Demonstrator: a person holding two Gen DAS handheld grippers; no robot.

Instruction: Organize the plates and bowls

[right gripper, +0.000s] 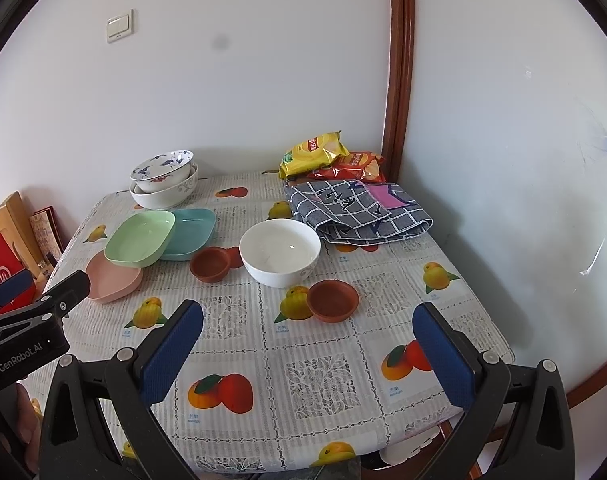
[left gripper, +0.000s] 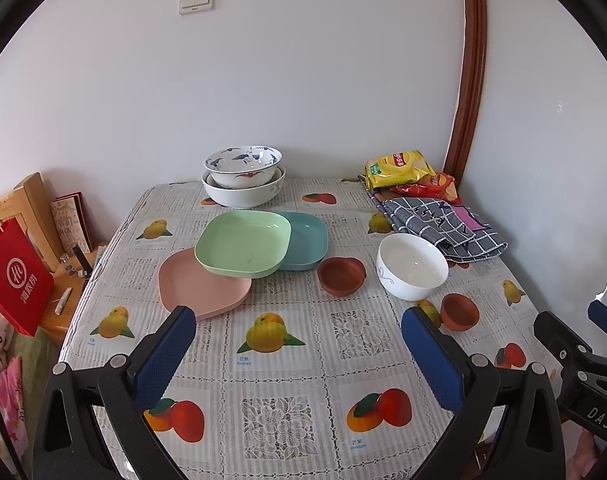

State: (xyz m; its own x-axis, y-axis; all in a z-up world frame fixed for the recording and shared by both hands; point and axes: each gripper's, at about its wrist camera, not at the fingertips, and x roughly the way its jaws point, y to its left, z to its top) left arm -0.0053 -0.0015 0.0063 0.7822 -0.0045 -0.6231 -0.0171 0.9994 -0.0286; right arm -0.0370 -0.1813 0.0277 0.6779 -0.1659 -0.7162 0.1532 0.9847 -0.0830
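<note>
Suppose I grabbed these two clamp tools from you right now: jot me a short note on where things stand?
Left gripper: open, holding nothing, above the near table edge.
Right gripper: open, holding nothing, likewise.
Back of table: patterned bowl already nested in a white bowl.
Middle: green plate lies askew over the pink plate and teal plate.
Loose: plain white bowl and two small brown dishes.
Left to do: square up the plates, stack the loose bowl and dishes.
</note>
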